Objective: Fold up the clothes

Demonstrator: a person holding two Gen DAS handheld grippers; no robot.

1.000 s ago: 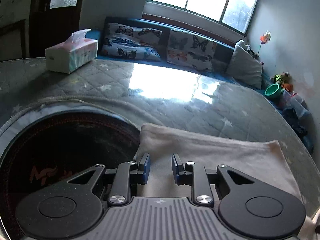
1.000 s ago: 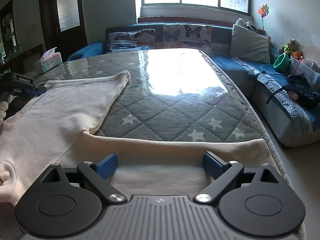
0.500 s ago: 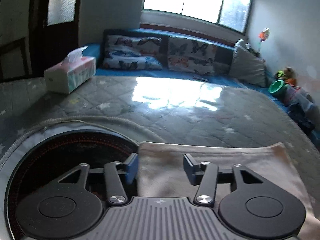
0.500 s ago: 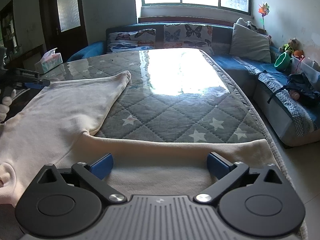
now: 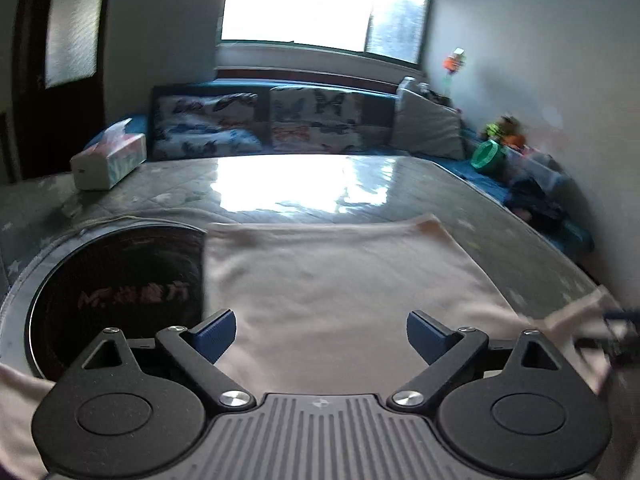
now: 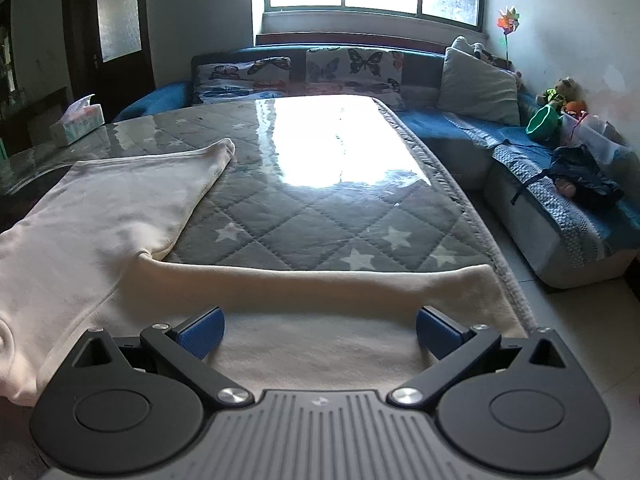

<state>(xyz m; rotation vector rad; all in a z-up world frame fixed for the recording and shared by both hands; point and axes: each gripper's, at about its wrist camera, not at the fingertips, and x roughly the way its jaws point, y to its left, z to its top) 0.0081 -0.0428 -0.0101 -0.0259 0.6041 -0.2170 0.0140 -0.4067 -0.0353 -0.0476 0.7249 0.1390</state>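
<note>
A home living room: blue sofa (image 6: 460,128) (butterfly cushions (image 6: 352,66)), tissue box (image 6: 78,120).

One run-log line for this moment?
left tongs: opening, over cream garment, nothing gripped | right tongs: open, over sleeve | fold: not started

We see our left gripper (image 5: 321,334) with its jaws opening above the cream garment (image 5: 340,280) spread on the quilted bench (image 5: 460,188), nothing pinched between them, a dark round plate (image 5: 116,280) at left and a tissue box (image 5: 108,160) beyond
</note>
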